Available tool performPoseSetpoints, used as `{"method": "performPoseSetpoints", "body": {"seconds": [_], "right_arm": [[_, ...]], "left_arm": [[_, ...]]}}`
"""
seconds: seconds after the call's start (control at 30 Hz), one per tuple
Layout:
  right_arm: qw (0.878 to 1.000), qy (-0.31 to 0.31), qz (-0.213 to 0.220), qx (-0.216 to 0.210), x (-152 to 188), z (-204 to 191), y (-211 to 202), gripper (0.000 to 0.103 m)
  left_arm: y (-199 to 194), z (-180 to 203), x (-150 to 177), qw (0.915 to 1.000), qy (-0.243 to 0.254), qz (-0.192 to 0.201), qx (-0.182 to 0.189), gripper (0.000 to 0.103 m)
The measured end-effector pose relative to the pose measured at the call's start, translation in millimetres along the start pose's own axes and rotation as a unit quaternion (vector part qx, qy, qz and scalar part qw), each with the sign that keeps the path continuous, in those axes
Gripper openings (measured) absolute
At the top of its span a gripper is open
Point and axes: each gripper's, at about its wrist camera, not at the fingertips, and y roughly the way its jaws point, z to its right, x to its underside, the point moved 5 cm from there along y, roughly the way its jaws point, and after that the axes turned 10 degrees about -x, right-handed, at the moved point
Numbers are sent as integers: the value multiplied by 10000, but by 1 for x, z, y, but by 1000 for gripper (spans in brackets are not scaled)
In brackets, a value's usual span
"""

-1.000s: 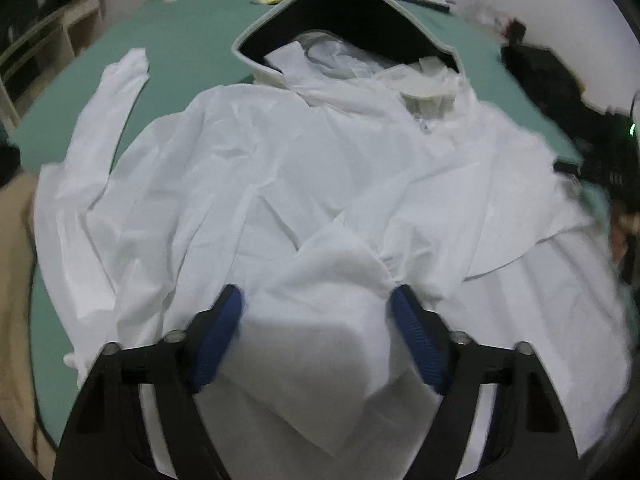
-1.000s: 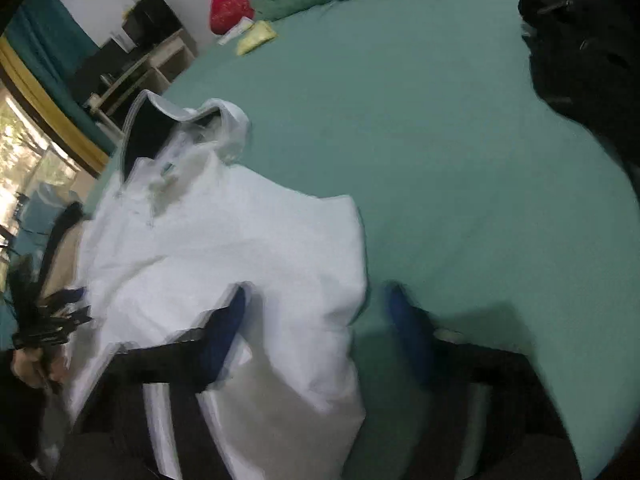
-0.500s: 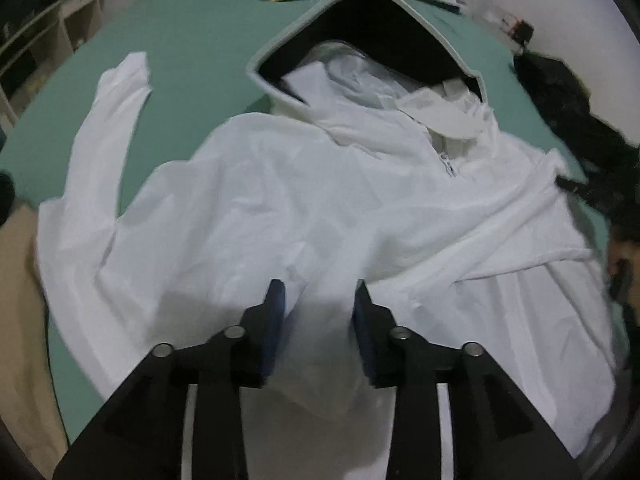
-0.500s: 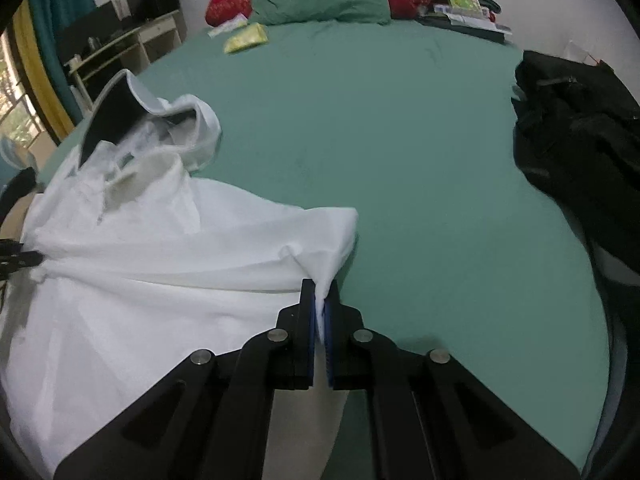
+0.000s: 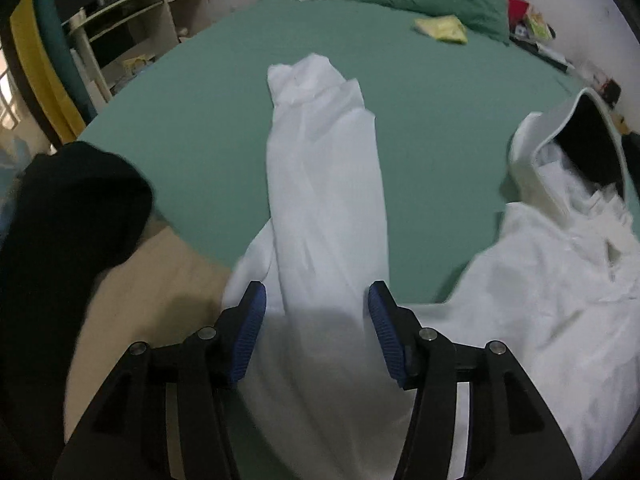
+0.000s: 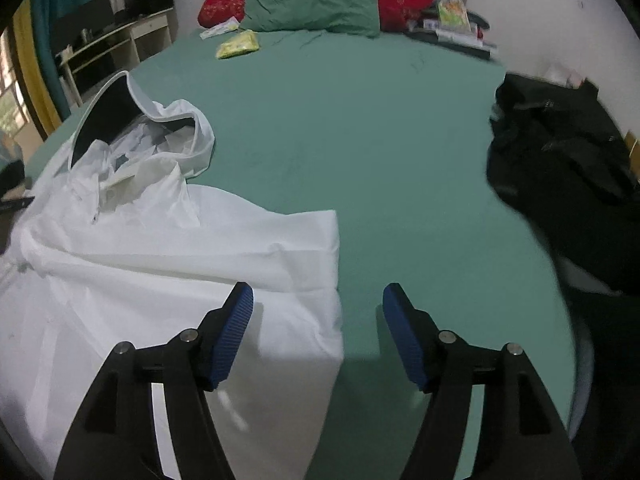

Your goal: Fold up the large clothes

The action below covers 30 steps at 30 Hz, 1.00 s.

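A white hooded jacket [image 6: 168,264] with a dark-lined hood [image 6: 108,120] lies on the green bed sheet [image 6: 380,140]. Its right side is folded over the body, with a straight edge near my right gripper [image 6: 318,308], which is open and empty above that edge. In the left wrist view the jacket's long white sleeve [image 5: 324,176] stretches away over the sheet. My left gripper [image 5: 316,310] is open, with the sleeve's near end lying between its fingers. The hood [image 5: 588,152] shows at the right.
A black garment [image 6: 568,184] lies at the bed's right side. Green and red pillows [image 6: 320,4], a yellow packet [image 6: 238,44] and books sit at the head. A desk [image 5: 132,36] stands left of the bed. A dark cloth [image 5: 60,232] hangs at the near left edge.
Both grippers have opened. The right let go of the folded jacket edge, which now lies flat. The left swung left from the jacket body to the outstretched sleeve.
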Motion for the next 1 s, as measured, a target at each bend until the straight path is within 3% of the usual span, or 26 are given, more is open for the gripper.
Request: {"method": "performPoseSetpoints", "body": {"seconds": [0.03,0.07,0.23,0.3,0.33,0.4,0.47,0.57,0.73,0.83,0.87,0.9,0.93,0.97,1.0], "right_arm": [[10000,-41,8,16,0,0,-2,68],[10000,-58,40,14,1,0,-3,68],[9997,141,84,-162,2,3,-7,68],[9996,143,99,-217,1,1,-13,68],[9996,99,156,-235,0,-1,-18,68],[9996,37,186,-208,-1,-1,-23,68],[9996,12,204,-203,-1,1,-26,68],[9996,100,152,-217,6,9,-24,68],[9998,188,-48,-91,15,23,-13,68],[9998,157,-87,-30,10,24,-10,68],[9999,110,-85,-2,8,23,-9,68],[9999,74,-72,4,6,22,-7,68],[10000,29,-37,-24,6,19,-7,68],[10000,1,-27,-55,7,18,-6,68],[9999,-16,-61,-80,9,17,-4,68]], "left_arm": [[-1,2,-1,9999,37,148,33,40],[-4,3,-1,9997,77,208,88,4],[-50,4,3,9974,-169,517,474,2],[-74,7,13,9957,-211,375,823,3],[-81,11,21,9944,-165,126,1037,3],[-81,17,39,9888,-18,-608,1361,12],[-80,14,39,9858,-39,-791,1481,45],[-69,5,6,9921,-150,-425,1169,47],[-17,15,-46,9969,-242,37,745,48],[35,25,-59,9989,-311,-182,310,48],[34,30,-63,9989,-370,75,282,48],[32,36,-67,9982,-293,214,487,46],[30,43,-69,9965,-193,193,792,13],[27,46,-71,9949,-206,226,965,3],[20,45,-75,9940,-280,375,985,3]]}}
